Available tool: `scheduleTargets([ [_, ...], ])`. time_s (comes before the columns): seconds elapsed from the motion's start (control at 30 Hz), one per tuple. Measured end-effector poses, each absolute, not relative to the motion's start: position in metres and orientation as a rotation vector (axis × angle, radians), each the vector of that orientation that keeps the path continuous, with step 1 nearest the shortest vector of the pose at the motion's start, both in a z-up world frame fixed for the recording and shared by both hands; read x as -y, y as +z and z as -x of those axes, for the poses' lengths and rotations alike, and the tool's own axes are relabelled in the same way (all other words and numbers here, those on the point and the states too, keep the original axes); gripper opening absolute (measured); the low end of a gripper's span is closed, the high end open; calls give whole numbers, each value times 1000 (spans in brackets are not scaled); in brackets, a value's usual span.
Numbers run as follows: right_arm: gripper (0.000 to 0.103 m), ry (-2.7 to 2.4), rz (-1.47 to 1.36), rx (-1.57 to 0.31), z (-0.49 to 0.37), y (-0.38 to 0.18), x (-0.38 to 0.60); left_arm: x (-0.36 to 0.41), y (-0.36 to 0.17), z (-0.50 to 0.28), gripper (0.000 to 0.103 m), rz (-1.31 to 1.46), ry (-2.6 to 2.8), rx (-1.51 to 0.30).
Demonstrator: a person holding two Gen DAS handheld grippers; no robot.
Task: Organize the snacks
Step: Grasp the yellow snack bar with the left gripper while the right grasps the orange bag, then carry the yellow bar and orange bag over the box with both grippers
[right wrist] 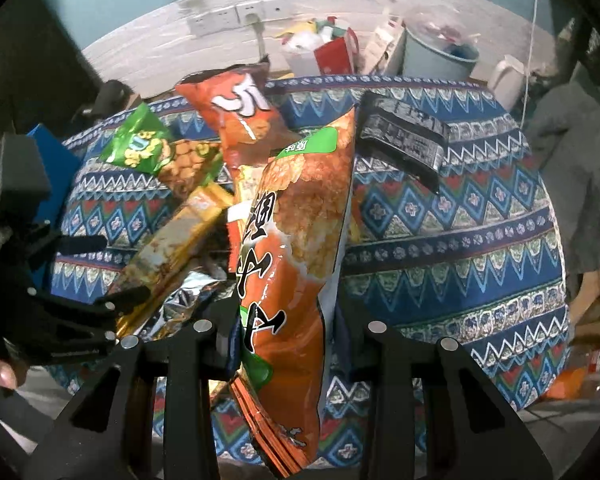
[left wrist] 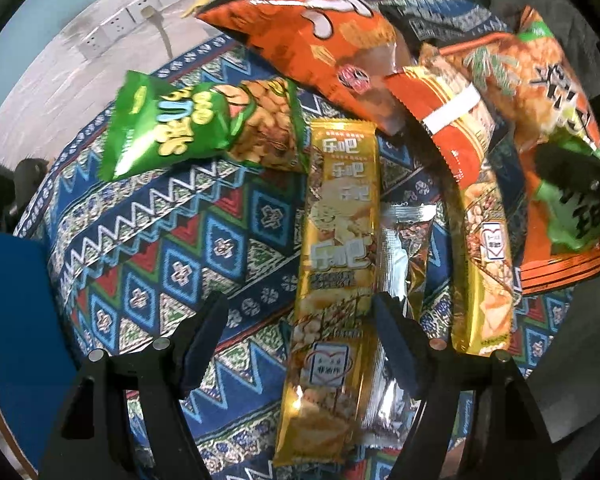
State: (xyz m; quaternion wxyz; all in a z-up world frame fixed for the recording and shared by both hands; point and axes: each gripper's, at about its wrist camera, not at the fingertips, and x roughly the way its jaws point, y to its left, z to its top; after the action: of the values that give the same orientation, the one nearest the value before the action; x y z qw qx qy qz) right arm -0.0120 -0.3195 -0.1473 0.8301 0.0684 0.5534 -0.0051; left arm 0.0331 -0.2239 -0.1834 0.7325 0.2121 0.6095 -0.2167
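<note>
My left gripper (left wrist: 300, 336) is open, its fingers either side of the lower half of a long gold snack pack (left wrist: 336, 264) lying on the patterned cloth. A silver pack (left wrist: 404, 264) lies beside it, then a second gold-and-orange long pack (left wrist: 472, 216). A green bag (left wrist: 196, 128) lies at the left, an orange bag (left wrist: 320, 40) behind. My right gripper (right wrist: 288, 344) is shut on a tall orange rice-cracker bag (right wrist: 296, 240), held upright; it also shows in the left wrist view (left wrist: 548, 120). The left gripper (right wrist: 100, 272) shows at the left of the right wrist view.
The round table wears a blue patterned cloth (right wrist: 460, 220). A black packet (right wrist: 404, 136) lies at its far side. A blue box (left wrist: 8, 308) stands at the left edge. Wall sockets (right wrist: 236, 16), a bucket (right wrist: 436, 56) and clutter sit beyond the table.
</note>
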Motion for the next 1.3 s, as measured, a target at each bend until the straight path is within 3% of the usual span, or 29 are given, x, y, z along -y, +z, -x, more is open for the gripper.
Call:
scheduleTargets([
  [0.3,35,7,-164,-1178,10,-152,324,226,-204,-42,74,-454,-478,-1371],
  [0.33,35,6,-165,-1179,10,-153,324,225,-205,-42,71,-442,-487,-1377],
  [0.4,35,4,-165,-1179,9,-154,325,226,-203,-41,53,-445,-505,-1356],
  [0.43,35,4,-164,-1179,9,-154,325,226,-202,-42,34,-449,-516,-1352],
  [1.3,35,40,-106,-1118,5,-131,293,154,-93,-4,31,-335,-496,-1146],
])
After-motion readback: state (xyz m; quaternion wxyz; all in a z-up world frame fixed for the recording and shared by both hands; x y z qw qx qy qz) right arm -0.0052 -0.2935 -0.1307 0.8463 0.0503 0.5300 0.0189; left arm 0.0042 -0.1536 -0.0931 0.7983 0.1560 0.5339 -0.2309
